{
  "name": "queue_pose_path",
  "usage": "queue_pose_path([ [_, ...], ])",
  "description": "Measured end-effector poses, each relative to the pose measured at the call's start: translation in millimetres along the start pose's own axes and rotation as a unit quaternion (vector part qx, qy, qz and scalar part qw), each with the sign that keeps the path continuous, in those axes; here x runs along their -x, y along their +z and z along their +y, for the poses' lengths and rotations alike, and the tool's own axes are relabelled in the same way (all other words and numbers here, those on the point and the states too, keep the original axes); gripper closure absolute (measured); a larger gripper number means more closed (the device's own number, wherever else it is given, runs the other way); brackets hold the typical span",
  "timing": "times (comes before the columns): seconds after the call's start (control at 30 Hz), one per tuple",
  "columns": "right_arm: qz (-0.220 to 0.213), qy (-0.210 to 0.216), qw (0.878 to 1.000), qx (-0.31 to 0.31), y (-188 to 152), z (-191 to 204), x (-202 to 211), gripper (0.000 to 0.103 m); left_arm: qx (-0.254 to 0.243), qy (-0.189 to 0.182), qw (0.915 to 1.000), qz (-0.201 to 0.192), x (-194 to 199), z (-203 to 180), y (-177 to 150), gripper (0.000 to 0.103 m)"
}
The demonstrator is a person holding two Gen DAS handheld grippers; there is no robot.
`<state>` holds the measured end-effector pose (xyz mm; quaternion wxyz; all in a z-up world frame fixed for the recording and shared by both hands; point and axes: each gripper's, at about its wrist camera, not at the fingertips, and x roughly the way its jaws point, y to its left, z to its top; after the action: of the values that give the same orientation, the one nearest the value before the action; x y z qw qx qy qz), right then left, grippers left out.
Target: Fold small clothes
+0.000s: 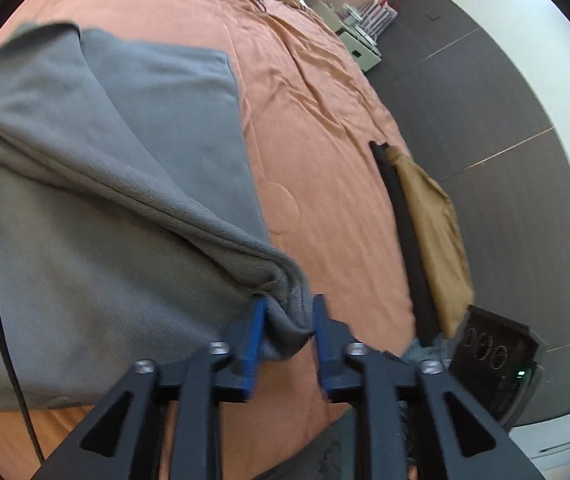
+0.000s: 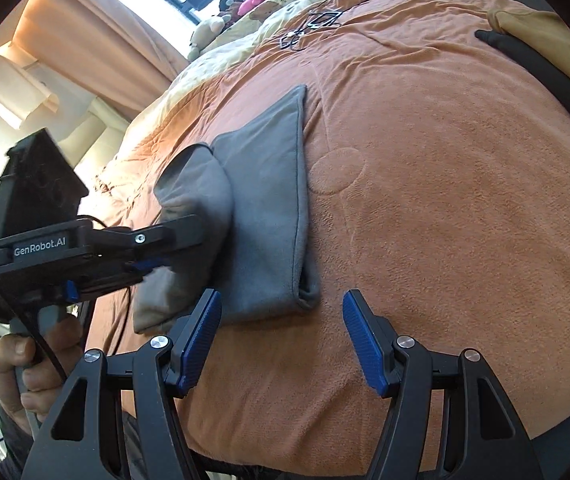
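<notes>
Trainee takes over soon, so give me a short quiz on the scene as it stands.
1. True or false: the right tool holds the grey garment.
2. The bedcover is: A blue, B orange, C white?
3. Which tool has grey cloth between its fingers?
Key: 1 false, it stands open, gripping nothing; 2 B; 3 the left tool.
</notes>
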<state>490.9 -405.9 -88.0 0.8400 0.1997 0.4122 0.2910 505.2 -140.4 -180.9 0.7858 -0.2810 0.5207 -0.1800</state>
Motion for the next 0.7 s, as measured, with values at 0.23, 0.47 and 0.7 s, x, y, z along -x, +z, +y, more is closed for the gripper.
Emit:
queue_pose_path([
  [0.23, 0.013, 0.013, 0.999, 0.032, 5, 16, -12, 0.042, 0.013, 0.015, 0.9984, -0.053, 42, 26, -6, 0.040],
  [0.47, 0.023, 0.001, 0.998, 0.060, 21, 43, -33, 0.042, 0.024, 0.092, 0.9910, -0.094, 86, 71, -16, 0.040],
  [0.7, 0.066, -0.081, 0.989, 0.102, 49, 68, -73, 0.051, 0.053, 0.156, 0.9802, -0.110, 104, 117, -27, 0.040],
])
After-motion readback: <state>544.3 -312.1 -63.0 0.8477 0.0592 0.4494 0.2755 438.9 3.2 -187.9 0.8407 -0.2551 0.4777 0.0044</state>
